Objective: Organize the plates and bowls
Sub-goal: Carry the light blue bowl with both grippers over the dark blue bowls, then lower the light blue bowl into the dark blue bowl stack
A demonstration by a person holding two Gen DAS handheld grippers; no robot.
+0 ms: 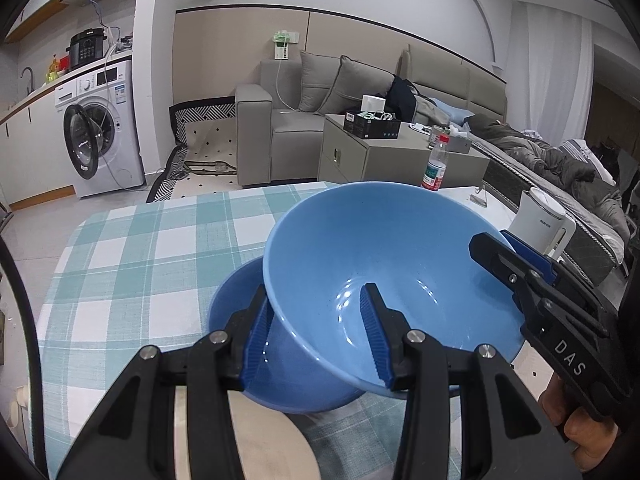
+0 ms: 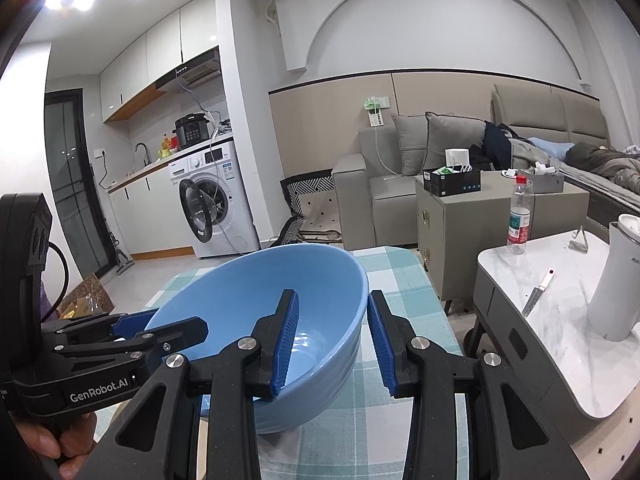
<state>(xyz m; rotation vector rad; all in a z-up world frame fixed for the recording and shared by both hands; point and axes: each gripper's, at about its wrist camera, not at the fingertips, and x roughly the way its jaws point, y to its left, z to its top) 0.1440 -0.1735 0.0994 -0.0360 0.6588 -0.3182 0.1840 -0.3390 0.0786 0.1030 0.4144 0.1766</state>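
A large blue bowl point(image 1: 380, 248) point(image 2: 248, 296) hangs tilted over the checked tablecloth point(image 1: 140, 248), held from two sides. My left gripper point(image 1: 316, 292) point(image 2: 164, 322) is shut on its near rim, one finger outside the wall and one inside. My right gripper point(image 2: 333, 295) point(image 1: 492, 240) is shut on the opposite rim, with its left finger inside the bowl. A second blue bowl point(image 1: 234, 304) sits on the cloth directly under the tilted one, partly hidden by it. A beige plate point(image 1: 272, 440) lies at the near edge, behind my left fingers.
To the right stands a white marble side table point(image 2: 560, 320) with a white kettle point(image 2: 616, 280), a knife point(image 2: 536, 300) and a water bottle point(image 2: 519, 216). A grey cabinet point(image 2: 460, 232) is beyond the table's far edge. A hand point(image 1: 568, 408) holds the right gripper's handle.
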